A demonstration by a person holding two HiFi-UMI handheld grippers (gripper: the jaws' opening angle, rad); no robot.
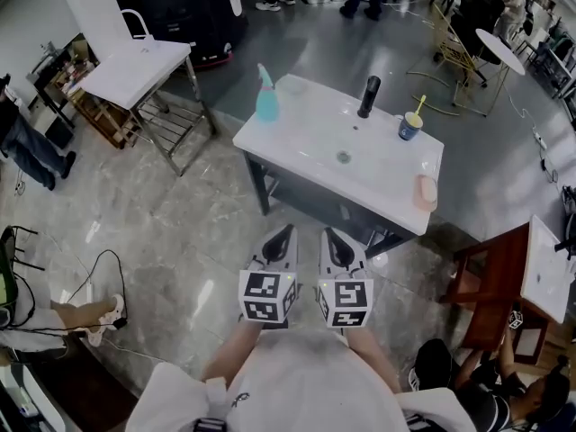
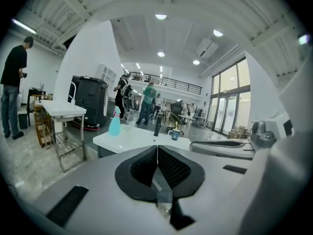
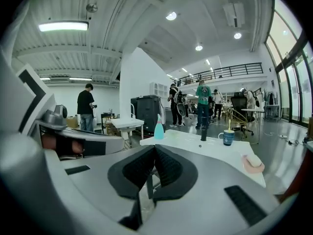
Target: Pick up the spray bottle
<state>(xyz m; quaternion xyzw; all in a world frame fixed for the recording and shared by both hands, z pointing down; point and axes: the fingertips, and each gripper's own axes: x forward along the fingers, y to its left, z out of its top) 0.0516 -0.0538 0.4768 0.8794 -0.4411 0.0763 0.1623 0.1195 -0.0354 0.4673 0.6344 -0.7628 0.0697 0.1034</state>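
The spray bottle point(image 1: 266, 95) is teal with a pale trigger head. It stands upright at the far left corner of the white washbasin table point(image 1: 306, 138). Both grippers are held side by side in front of the table's near edge, short of it. The left gripper point(image 1: 284, 233) has its jaws shut with nothing between them, and so does the right gripper point(image 1: 331, 236). In the left gripper view the spray bottle point(image 2: 115, 125) stands ahead and left of the left gripper point(image 2: 157, 150). In the right gripper view the spray bottle point(image 3: 159, 128) stands straight ahead, above the right gripper point(image 3: 155, 152).
On the basin table are a black faucet point(image 1: 369, 96), a blue cup point(image 1: 409, 127) and a pink soap dish point(image 1: 426, 192). A second white table point(image 1: 137, 68) stands back left, a wooden stand point(image 1: 490, 282) right. People stand at the back and sit low beside me.
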